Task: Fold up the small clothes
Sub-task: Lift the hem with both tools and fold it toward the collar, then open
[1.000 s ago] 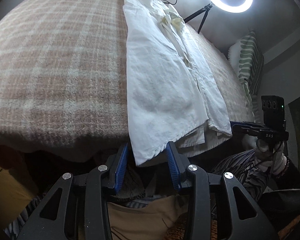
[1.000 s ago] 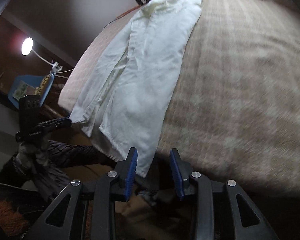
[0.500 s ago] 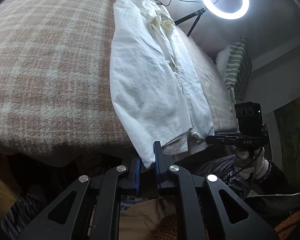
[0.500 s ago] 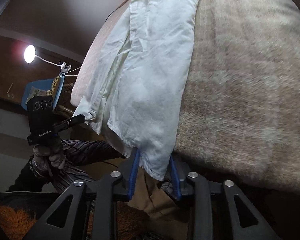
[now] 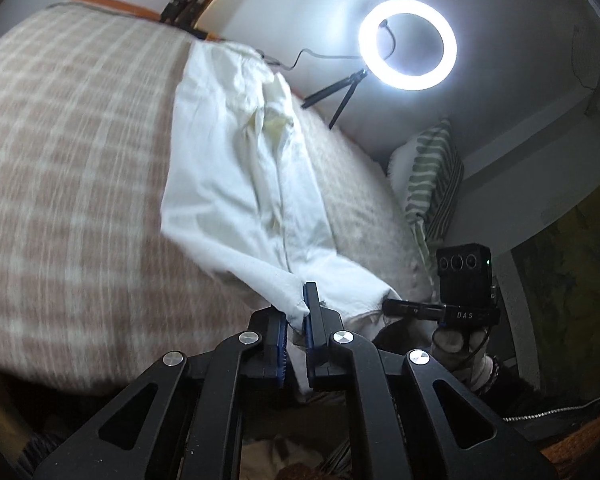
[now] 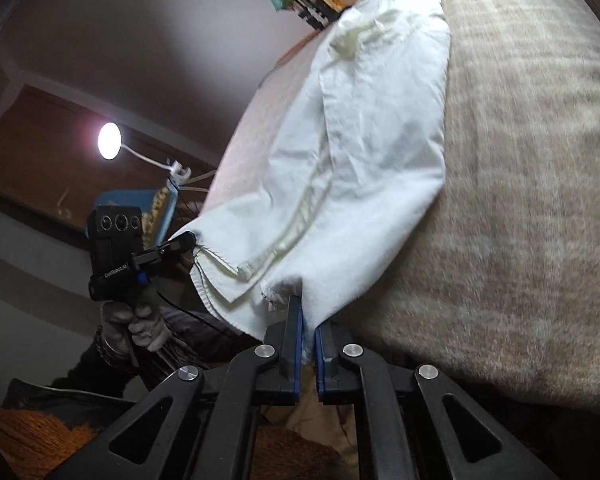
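White cloth, a small garment (image 5: 240,184) folded lengthwise, is laid along a checked beige blanket (image 5: 68,184) and stretches straight ahead of both tools, its near hem drawn up off the blanket's near edge. The left gripper (image 5: 296,320) is seen closed down to a narrow slit, with one near corner of the garment pinched between its blue pads (image 5: 307,312). In the right wrist view the right gripper (image 6: 308,332) is likewise drawn nearly together, and the other near corner of the garment (image 6: 364,152) is clamped between its pads (image 6: 297,332). Between the two held corners the hem hangs in loose layers, with a stitched edge showing just left of the right gripper. From the left tool, the right gripper (image 5: 396,306) is seen low to the right, touching the hem, carried by a gloved hand (image 5: 460,340). From the right tool, the left gripper (image 6: 186,240) is seen to the left, at the cloth's far corner. A lit ring light (image 5: 407,44) stands beyond the blanket, up and to the right of the left tool, and a striped pillow (image 5: 432,184) lies to its right.
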`<state>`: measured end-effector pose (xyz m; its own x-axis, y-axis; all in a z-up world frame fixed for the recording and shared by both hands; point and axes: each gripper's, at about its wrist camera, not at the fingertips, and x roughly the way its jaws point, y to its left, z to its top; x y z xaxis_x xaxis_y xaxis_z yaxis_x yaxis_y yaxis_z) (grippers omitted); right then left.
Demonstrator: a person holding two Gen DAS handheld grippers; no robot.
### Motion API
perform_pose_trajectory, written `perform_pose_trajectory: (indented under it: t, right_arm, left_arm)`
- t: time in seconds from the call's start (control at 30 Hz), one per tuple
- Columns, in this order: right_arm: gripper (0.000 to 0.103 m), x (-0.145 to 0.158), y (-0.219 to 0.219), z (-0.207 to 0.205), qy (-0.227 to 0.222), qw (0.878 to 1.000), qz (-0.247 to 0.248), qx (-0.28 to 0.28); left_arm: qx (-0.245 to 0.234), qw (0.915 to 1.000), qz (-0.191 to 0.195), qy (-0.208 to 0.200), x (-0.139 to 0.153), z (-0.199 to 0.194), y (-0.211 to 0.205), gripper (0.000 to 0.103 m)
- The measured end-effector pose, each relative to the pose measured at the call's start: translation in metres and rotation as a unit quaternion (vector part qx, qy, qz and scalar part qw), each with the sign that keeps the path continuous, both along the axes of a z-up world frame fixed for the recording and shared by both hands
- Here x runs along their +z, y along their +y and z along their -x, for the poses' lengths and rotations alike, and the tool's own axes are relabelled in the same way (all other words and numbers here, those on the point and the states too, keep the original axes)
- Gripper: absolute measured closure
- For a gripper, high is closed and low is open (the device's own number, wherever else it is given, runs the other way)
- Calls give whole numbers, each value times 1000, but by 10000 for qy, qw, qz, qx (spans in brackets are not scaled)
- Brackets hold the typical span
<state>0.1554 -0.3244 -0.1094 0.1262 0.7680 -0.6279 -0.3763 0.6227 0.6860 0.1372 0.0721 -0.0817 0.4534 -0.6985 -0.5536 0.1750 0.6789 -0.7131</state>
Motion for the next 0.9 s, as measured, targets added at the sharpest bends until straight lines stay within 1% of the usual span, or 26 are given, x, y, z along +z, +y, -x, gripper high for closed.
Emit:
perform_pose_trajectory:
  t: [0.2,0.27,0.33,0.4,0.63,0.77,0.9]
  right_arm:
    - [100,28,-1,-36,-285,9987,-221,-357]
    - [100,33,0,-52,-293,9979,-256,-513]
    - [100,35,-1,-72,-244,9969,-292,-695]
    - [100,35,1,-90,-171,9958,-302,-847]
    - [100,19,-3,-146,106,9915,-120,-1289]
    - [100,3,-8,-166,395,9874,-67,-1529]
    - [100,-6,-8,-182,511,9865,-73,-1556]
  left_arm:
    - [148,9996,21,-242,17,-45,3,97]
    - [225,9994,42,-248,18,-64,7,97]
    - [249,9993,-97,-262,16,-82,5,97]
    - [292,9992,-144,-213,10,-99,4,97]
    - [478,9979,-433,31,-14,-148,5,97]
    - [529,9969,-574,139,-27,-170,3,97]
    - [508,9962,-653,261,-39,-181,0,97]
